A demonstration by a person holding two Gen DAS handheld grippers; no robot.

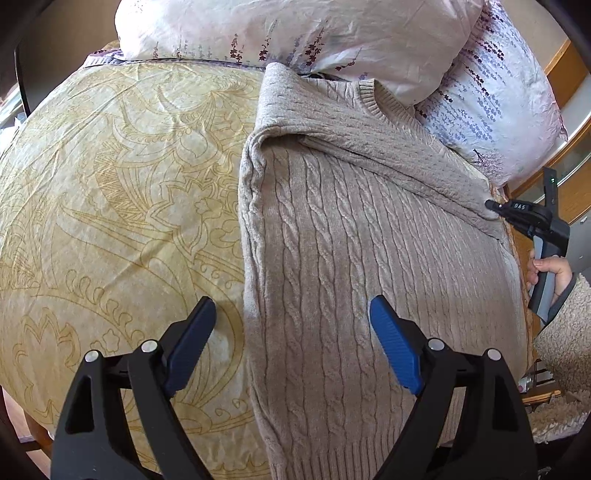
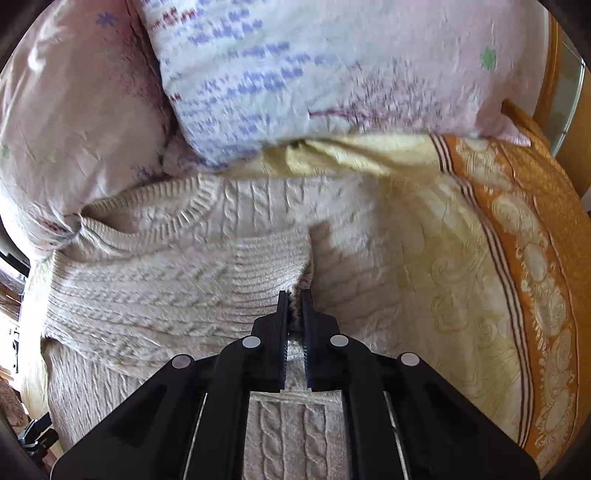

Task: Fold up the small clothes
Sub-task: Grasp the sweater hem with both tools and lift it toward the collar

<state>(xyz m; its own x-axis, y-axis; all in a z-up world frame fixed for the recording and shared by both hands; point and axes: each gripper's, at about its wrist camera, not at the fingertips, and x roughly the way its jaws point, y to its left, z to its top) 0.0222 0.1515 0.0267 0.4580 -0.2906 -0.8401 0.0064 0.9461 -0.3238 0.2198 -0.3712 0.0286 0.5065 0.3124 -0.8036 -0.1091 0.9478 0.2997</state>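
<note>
A beige cable-knit sweater [image 1: 351, 236] lies flat on a yellow patterned bedspread [image 1: 110, 184], collar toward the pillows. One sleeve is folded across its chest. My left gripper [image 1: 291, 314] is open and empty, hovering over the sweater's left edge near the hem. My right gripper [image 2: 294, 299] is shut on the cuff of the folded sleeve [image 2: 221, 258]; it also shows in the left wrist view [image 1: 493, 205] at the sweater's right side. The sweater [image 2: 147, 314] fills the right wrist view.
Two floral pillows [image 1: 295, 33] lie at the head of the bed, touching the collar. The bedspread's orange border [image 2: 517, 258] runs along the right edge. A wooden headboard or furniture [image 1: 569, 92] stands at the far right.
</note>
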